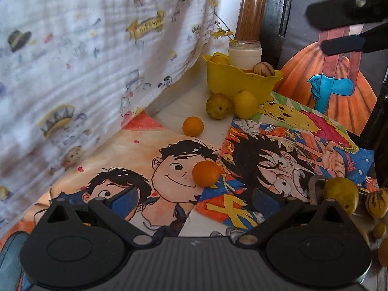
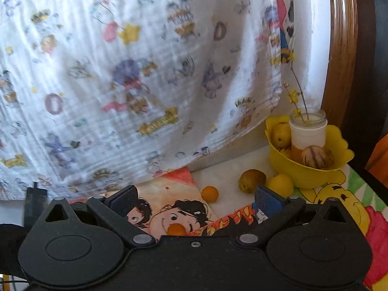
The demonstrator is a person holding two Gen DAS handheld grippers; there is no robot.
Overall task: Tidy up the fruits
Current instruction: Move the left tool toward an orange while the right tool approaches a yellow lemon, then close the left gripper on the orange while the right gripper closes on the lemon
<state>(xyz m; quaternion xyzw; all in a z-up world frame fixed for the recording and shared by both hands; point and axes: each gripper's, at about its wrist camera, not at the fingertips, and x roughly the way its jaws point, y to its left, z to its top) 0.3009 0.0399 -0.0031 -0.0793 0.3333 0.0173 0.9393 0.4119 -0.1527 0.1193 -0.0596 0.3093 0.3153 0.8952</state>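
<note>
1. The left wrist camera is sitting low over the table, looking forward between the spread fingers of the left gripper [image 1: 194, 200] across the cartoon drawings [image 1: 278, 165] toward the far yellow bowl [image 1: 240, 82].
2. The right wrist camera is looking from higher up, facing the hanging printed cloth [image 2: 145, 72], nearer that bowl [image 2: 308, 169].
3. Both views are sharing the bowl, the jar [image 1: 245, 53] and the loose fruits [image 1: 219, 105].

Crinkled white printed cloth [image 2: 145, 84], glossy yellow plastic bowl [image 2: 312, 172], polished wood post [image 2: 342, 48], matt paper drawings [image 1: 150, 160]
</note>
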